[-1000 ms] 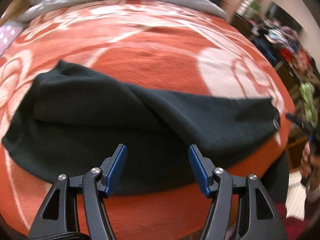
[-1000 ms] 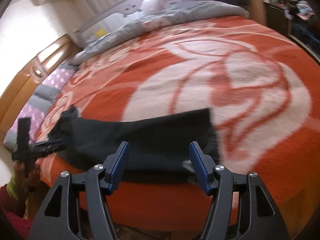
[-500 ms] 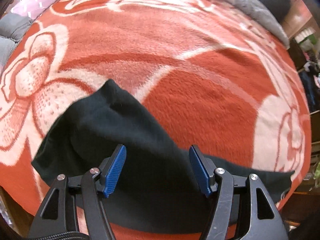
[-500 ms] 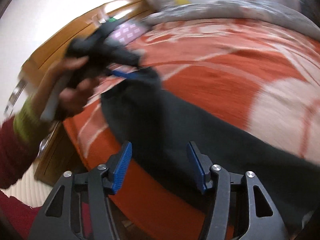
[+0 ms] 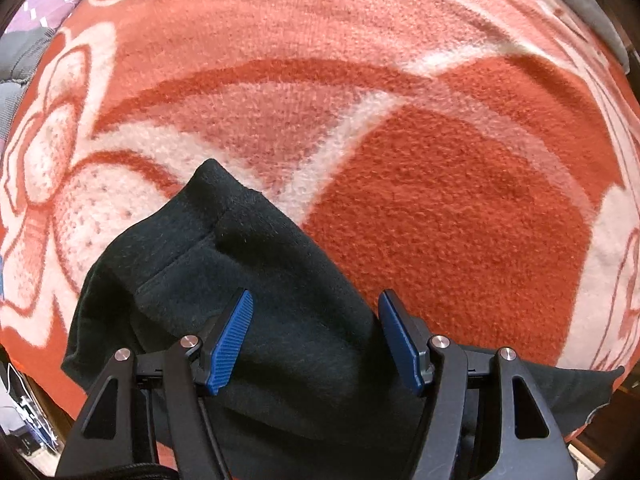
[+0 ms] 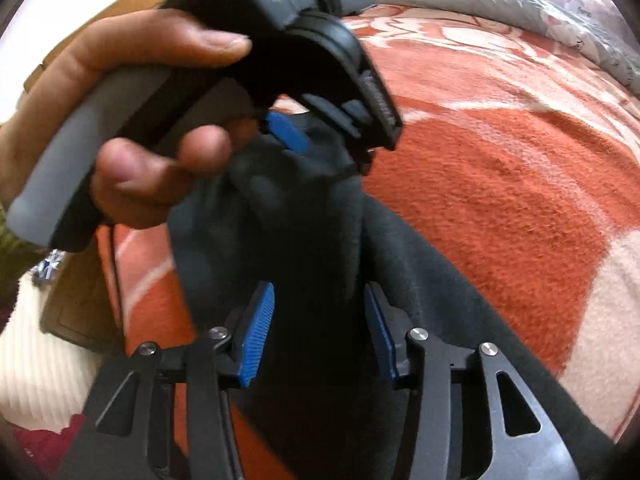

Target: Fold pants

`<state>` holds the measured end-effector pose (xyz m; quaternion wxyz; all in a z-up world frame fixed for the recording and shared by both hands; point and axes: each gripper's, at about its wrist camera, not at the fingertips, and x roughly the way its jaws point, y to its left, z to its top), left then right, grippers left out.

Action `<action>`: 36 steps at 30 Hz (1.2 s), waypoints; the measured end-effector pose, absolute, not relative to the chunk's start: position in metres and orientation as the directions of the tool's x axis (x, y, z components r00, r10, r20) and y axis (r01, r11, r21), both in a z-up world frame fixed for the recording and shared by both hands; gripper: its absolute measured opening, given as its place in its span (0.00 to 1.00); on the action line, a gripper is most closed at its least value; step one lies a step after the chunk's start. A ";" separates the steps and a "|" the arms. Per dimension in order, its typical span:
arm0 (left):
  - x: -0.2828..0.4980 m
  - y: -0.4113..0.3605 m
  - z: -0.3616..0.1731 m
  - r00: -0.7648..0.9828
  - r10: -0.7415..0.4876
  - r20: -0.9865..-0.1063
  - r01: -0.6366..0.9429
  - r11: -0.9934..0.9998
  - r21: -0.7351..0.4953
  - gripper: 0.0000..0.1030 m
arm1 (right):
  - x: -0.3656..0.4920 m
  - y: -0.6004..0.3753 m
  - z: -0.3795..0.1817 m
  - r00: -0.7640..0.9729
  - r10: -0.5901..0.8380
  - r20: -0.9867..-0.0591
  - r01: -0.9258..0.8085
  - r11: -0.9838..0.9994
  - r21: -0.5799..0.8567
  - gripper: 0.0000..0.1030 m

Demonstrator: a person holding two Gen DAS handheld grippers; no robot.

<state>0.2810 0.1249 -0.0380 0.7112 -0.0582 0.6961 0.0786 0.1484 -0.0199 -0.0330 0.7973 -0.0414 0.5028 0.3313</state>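
Closest in the left wrist view, the left gripper (image 5: 316,336) points straight down over the pants (image 5: 256,280), its blue pads (image 5: 232,340) standing wide apart with dark cloth under the gap but neither pad pressing on it, so the jaws are released. The pants lie spread on the orange and white floral blanket (image 5: 440,200), near the edge of the bed, with one rounded corner of the garment reaching up onto a white flower of the pattern and a flat seam or hem showing just left of the left pad. In the right wrist view, the right gripper (image 6: 320,332) tilts down toward the same pants (image 6: 304,240); its jaws are closing, a raised fold of the dark fabric stands between the pads, and whether they already pinch it I cannot tell. Just beyond, the person's left hand (image 6: 120,120) grips the grey handle of the other gripper, whose blue pad (image 6: 286,130) sits at the top of the lifted fabric. Farther back the blanket runs on to a grey patterned quilt (image 6: 520,4) at the far side of the bed.
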 end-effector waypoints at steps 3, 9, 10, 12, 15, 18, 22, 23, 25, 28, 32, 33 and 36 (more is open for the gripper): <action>0.278 0.127 -0.042 0.035 0.032 -0.999 -0.173 0.985 0.026 0.36 | 0.154 -0.025 -0.041 0.260 0.483 -0.837 -0.559 0.781 0.277 0.35; 0.253 0.140 -0.032 0.130 -0.020 -0.991 -0.162 0.986 -0.042 0.08 | 0.157 -0.022 -0.044 0.244 0.490 -0.837 -0.576 0.768 0.281 0.06; 0.248 0.143 -0.027 0.153 -0.031 -0.988 -0.165 0.985 -0.057 0.08 | 0.153 -0.021 -0.039 0.249 0.497 -0.831 -0.584 0.762 0.281 0.06; 0.229 0.153 -0.008 0.245 -0.077 -0.966 -0.177 0.976 -0.123 0.06 | 0.147 -0.018 -0.030 0.260 0.512 -0.819 -0.594 0.754 0.283 0.06; 0.194 0.174 0.023 0.395 -0.146 -0.907 -0.203 0.949 -0.242 0.05 | 0.133 -0.017 -0.009 0.279 0.548 -0.789 -0.618 0.731 0.289 0.06; 0.160 0.192 0.042 0.503 -0.192 -0.843 -0.230 0.910 -0.345 0.05 | 0.117 -0.011 0.007 0.281 0.568 -0.774 -0.654 0.704 0.279 0.06; 0.117 0.215 0.046 0.597 -0.226 -0.770 -0.264 0.851 -0.454 0.05 | 0.096 0.007 0.014 0.300 0.545 -0.783 -0.706 0.679 0.202 0.06; 0.104 0.222 0.043 0.615 -0.229 -0.755 -0.276 0.834 -0.478 0.05 | 0.091 0.012 0.013 0.305 0.532 -0.790 -0.718 0.673 0.176 0.06; 0.086 0.230 0.037 0.634 -0.233 -0.737 -0.290 0.812 -0.506 0.05 | 0.085 0.020 0.008 0.316 0.505 -0.803 -0.736 0.665 0.129 0.06; 0.063 0.241 0.027 0.647 -0.235 -0.725 -0.310 0.788 -0.532 0.05 | 0.081 0.027 -0.002 0.316 0.475 -0.822 -0.746 0.659 0.094 0.06; 0.043 0.251 0.013 0.655 -0.227 -0.721 -0.329 0.773 -0.542 0.05 | 0.080 0.031 -0.009 0.318 0.449 -0.835 -0.743 0.665 0.076 0.06; 0.039 0.253 0.010 0.656 -0.225 -0.721 -0.334 0.770 -0.544 0.05 | 0.080 0.032 -0.010 0.318 0.447 -0.836 -0.741 0.668 0.075 0.06; 0.031 0.258 0.002 0.653 -0.219 -0.725 -0.348 0.764 -0.544 0.05 | 0.077 0.036 -0.011 0.314 0.437 -0.843 -0.742 0.667 0.070 0.06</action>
